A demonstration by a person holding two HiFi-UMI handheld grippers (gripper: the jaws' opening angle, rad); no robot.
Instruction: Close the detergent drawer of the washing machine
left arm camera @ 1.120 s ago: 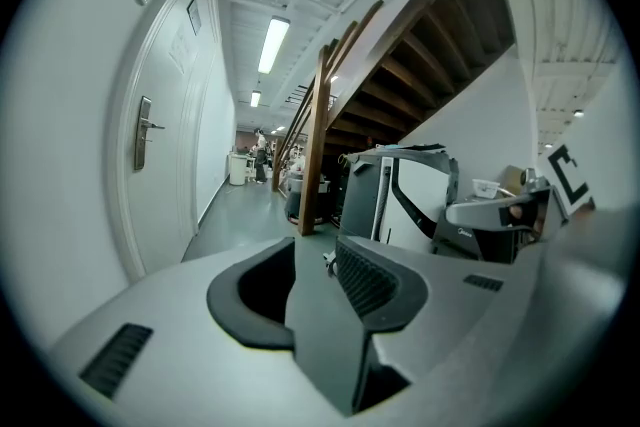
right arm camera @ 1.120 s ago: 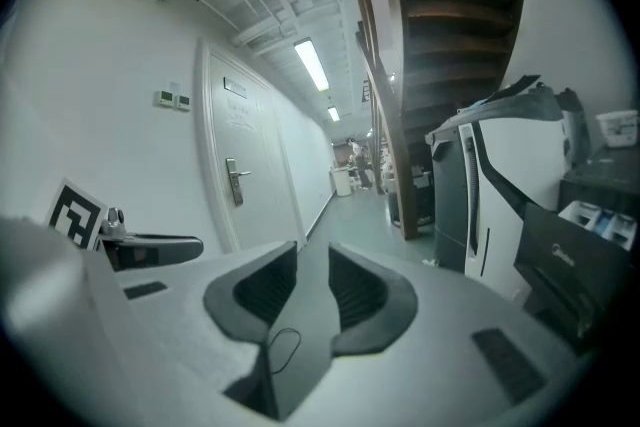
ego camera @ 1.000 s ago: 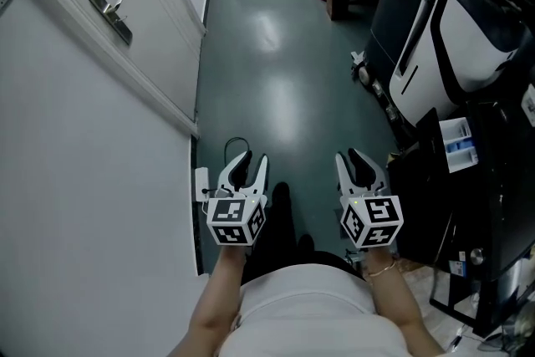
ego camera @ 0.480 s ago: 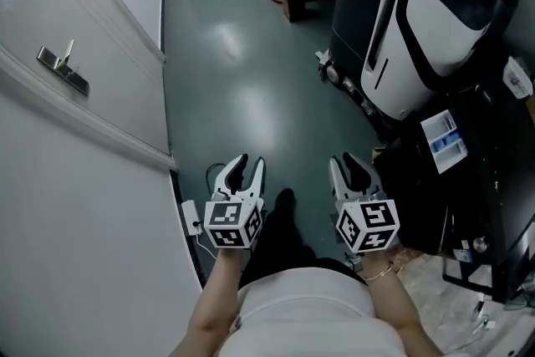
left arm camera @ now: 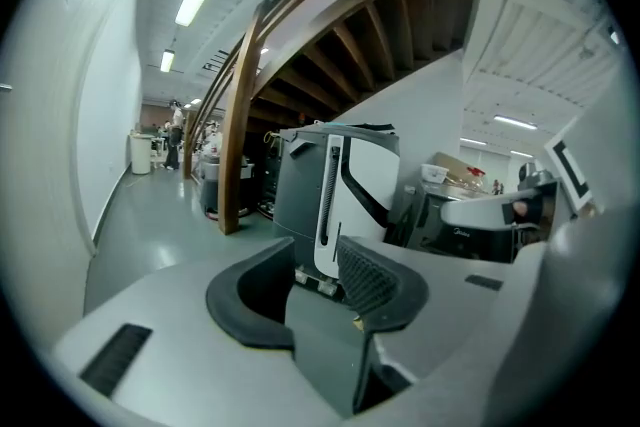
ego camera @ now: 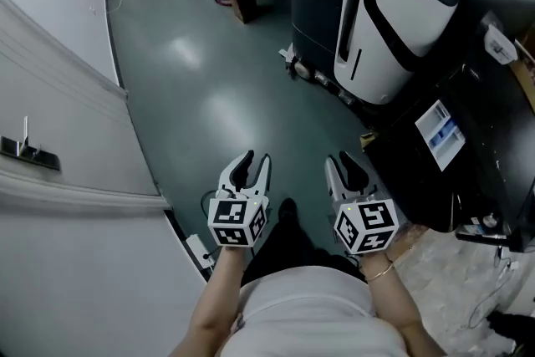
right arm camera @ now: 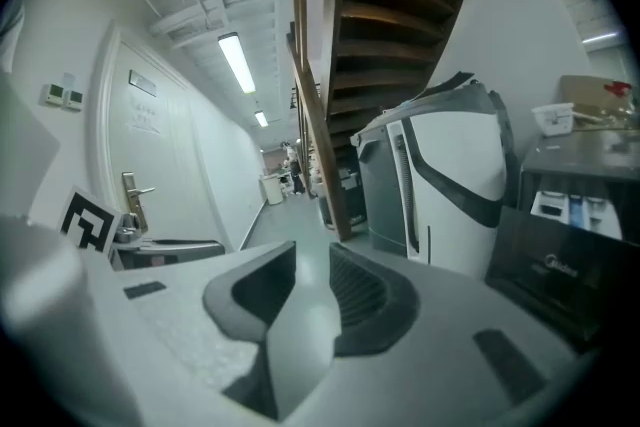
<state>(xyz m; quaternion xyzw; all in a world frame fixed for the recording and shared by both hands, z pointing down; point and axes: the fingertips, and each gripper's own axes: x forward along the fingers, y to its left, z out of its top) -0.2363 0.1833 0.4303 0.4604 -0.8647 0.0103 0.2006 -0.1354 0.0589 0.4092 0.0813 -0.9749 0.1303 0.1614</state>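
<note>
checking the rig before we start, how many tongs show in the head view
2. The left tongs are over the floor near the white door; the right tongs are beside them, nearer the black appliance. Both open, empty. None seem hidden.

The person holds both grippers low in front of the torso, side by side and a little apart, pointing forward and slightly downward. The left gripper (ego camera: pixel 253 160) has its jaws parted, with nothing between them. The right gripper (ego camera: pixel 343 163) also has its jaws spread and is empty. The left marker cube (ego camera: pixel 236 221) and the right marker cube (ego camera: pixel 366 226) sit just ahead of the wrists. The bare left forearm (ego camera: pixel 216 301) and right forearm (ego camera: pixel 399 301) run back to the body.
</note>
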